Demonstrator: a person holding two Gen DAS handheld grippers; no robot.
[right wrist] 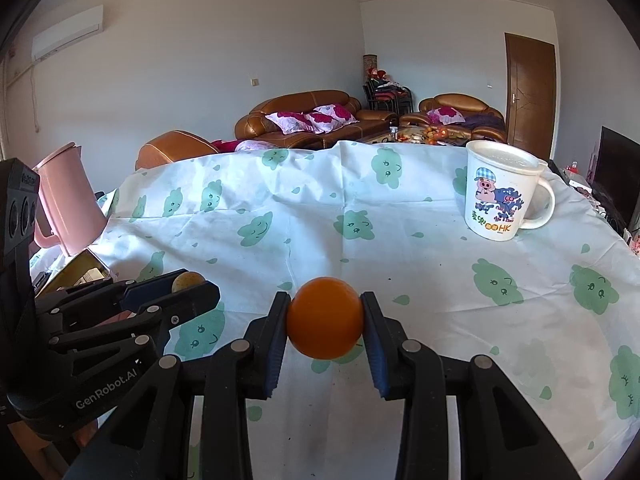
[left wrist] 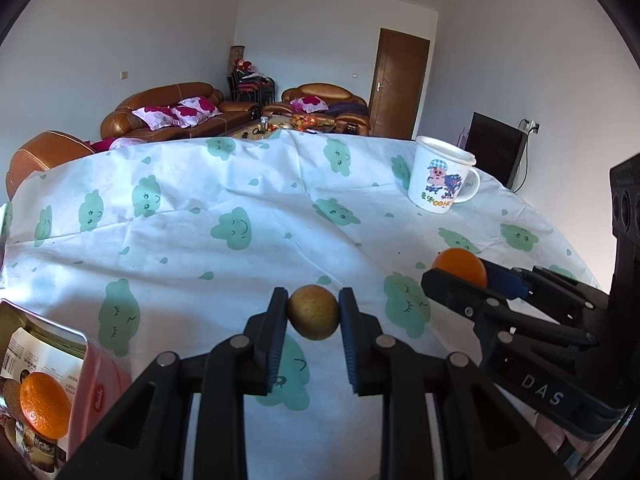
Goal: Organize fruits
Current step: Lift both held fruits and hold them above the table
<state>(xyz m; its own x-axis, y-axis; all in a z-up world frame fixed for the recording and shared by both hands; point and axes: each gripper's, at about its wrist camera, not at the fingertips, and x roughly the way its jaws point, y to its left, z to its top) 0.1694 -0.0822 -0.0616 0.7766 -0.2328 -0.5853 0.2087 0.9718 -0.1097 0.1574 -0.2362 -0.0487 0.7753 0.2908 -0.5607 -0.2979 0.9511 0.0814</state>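
My left gripper (left wrist: pixel 313 312) is shut on a small yellow-brown fruit (left wrist: pixel 313 311), held just above the cloud-print tablecloth (left wrist: pixel 224 200). Beside it on the right, my right gripper (left wrist: pixel 460 276) grips an orange (left wrist: pixel 462 266). In the right wrist view the right gripper (right wrist: pixel 325 322) is shut on that orange (right wrist: pixel 325 322), lifted off the cloth, and the left gripper (right wrist: pixel 188 286) shows at the left with the yellow-brown fruit (right wrist: pixel 187 281) between its fingers. Another orange (left wrist: pixel 44 404) lies in a pink tin box (left wrist: pixel 102 384) at the lower left of the left wrist view.
A white cartoon mug (right wrist: pixel 502 192) with a lid stands at the back right of the table. A pink jug (right wrist: pixel 66 204) stands at the left edge, with the tin box (right wrist: pixel 82 270) in front of it. Sofas and a door lie beyond the table.
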